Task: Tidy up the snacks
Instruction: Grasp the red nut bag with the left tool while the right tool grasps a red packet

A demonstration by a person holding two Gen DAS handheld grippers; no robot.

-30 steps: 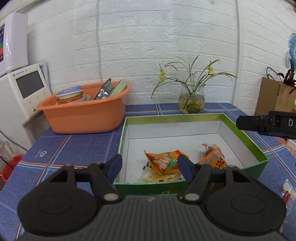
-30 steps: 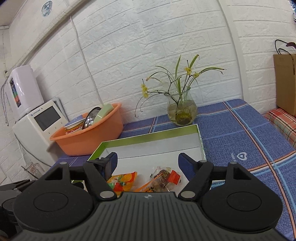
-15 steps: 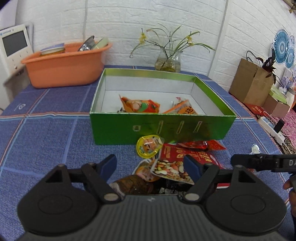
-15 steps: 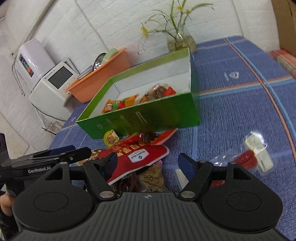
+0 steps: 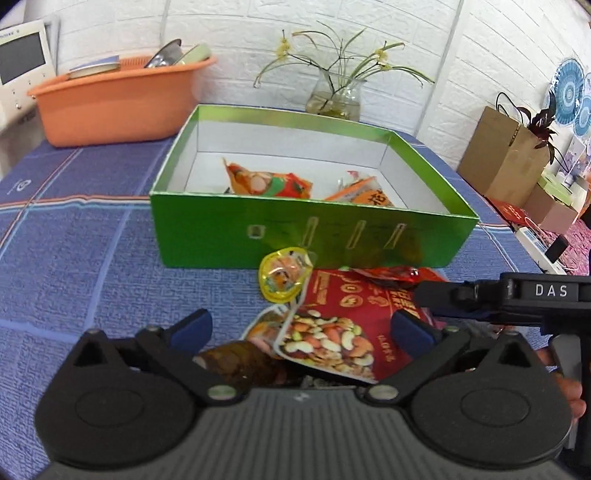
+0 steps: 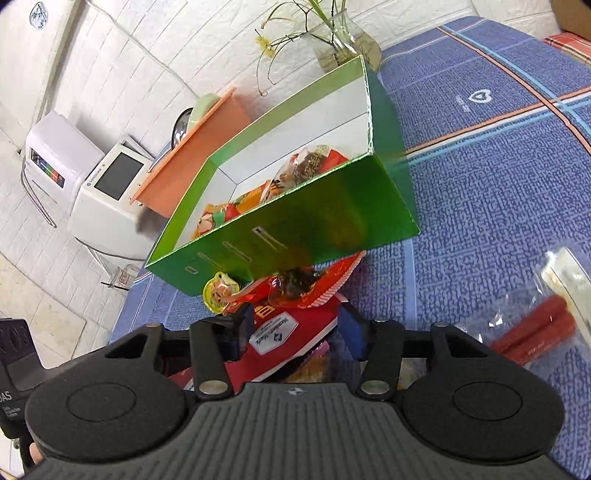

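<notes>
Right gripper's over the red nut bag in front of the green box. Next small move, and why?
Probably lower the right gripper a little and finish closing on the red nut bag. Its jaws are closing, with the bag's edge between them and not yet pinched. The bag lies outside the green box, on top of the pile. The left gripper is opening over the same bag, so it should hold off.

Bright, even indoor light; strong fisheye warp in both views.

The white brick wall [image 5: 236,33] was nearly washed out, and the green box [image 5: 295,236] carried a soft sheen on its front. Straight lines bowed toward the corners, which went dark. In the right wrist view, the clear sausage packet [image 6: 535,325] was smeared with blur; shadows were faint.
</notes>
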